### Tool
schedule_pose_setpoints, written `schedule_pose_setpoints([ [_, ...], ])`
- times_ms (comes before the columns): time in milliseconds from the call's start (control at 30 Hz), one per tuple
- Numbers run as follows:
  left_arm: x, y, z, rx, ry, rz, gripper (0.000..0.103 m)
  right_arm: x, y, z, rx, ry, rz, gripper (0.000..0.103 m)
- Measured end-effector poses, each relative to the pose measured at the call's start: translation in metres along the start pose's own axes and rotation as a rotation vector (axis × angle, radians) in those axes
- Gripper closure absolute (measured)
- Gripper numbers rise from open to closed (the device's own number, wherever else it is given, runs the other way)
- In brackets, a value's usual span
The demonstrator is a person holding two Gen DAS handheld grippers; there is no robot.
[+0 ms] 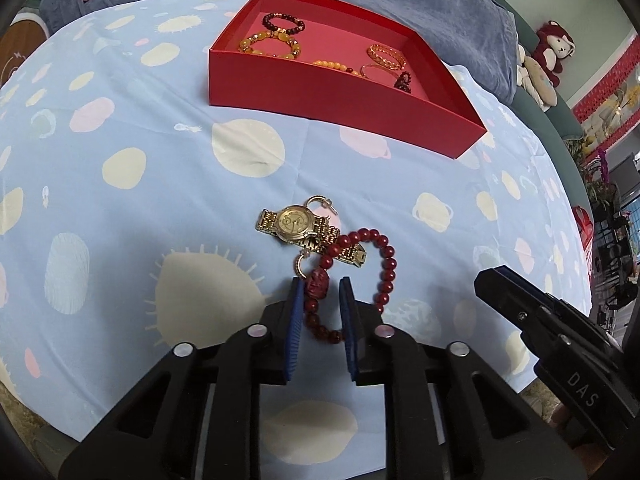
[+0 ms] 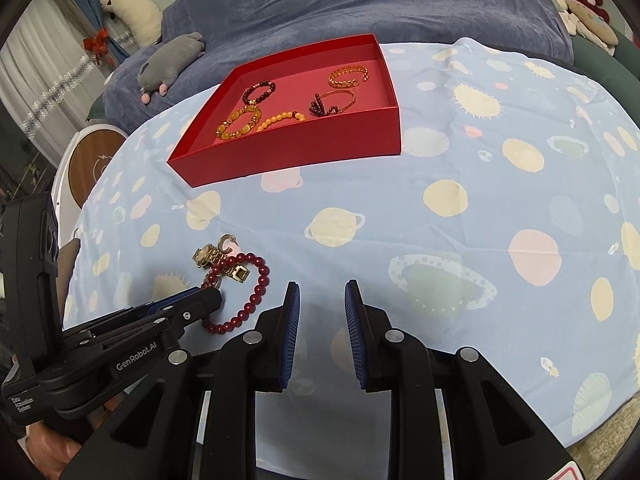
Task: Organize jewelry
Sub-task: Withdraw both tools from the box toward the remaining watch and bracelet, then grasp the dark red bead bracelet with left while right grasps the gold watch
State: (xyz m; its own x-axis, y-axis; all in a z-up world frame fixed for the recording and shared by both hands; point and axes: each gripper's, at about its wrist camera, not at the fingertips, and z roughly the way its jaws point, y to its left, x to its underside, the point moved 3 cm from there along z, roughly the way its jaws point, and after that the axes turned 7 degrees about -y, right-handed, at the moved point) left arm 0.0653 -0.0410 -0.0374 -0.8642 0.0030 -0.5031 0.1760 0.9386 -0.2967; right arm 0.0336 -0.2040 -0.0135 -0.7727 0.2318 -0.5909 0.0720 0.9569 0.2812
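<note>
The left gripper (image 1: 320,286) has its blue pads on each side of the big carved bead of the red bead bracelet (image 1: 386,264) and squeezes it. The right gripper (image 2: 322,292) is a little open with nothing in it. The bracelet lies on the blue spotted cloth (image 1: 140,200), over a gold watch (image 1: 294,222). Farther back sits the red box (image 1: 320,92) with more bracelets (image 1: 272,44) inside.

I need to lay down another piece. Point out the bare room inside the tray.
Free: the red tray's middle floor between the dark bead bracelet and the gold chain bracelet, plus its far strip. Crowded: the near wall, with the yellow bead bracelet.
</note>
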Motion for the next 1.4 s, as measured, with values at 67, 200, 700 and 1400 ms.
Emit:
schedule_pose_setpoints([
  [67, 0.0, 0.001, 0.0, 0.004, 0.001, -0.001, 0.091, 0.0, 0.0, 0.001, -0.002, 0.003, 0.001, 0.08],
  [200, 0.001, 0.002, -0.002, 0.008, 0.002, -0.004, 0.091, 0.0, 0.002, 0.002, -0.008, 0.006, -0.002, 0.08],
  [700, 0.017, 0.043, -0.031, -0.051, 0.001, -0.052, 0.092, 0.002, 0.047, 0.022, -0.078, 0.036, -0.078, 0.08],
  [1400, 0.018, 0.059, -0.031, -0.032, -0.013, -0.08, 0.092, -0.012, 0.088, 0.067, -0.139, 0.073, -0.211, 0.08],
])
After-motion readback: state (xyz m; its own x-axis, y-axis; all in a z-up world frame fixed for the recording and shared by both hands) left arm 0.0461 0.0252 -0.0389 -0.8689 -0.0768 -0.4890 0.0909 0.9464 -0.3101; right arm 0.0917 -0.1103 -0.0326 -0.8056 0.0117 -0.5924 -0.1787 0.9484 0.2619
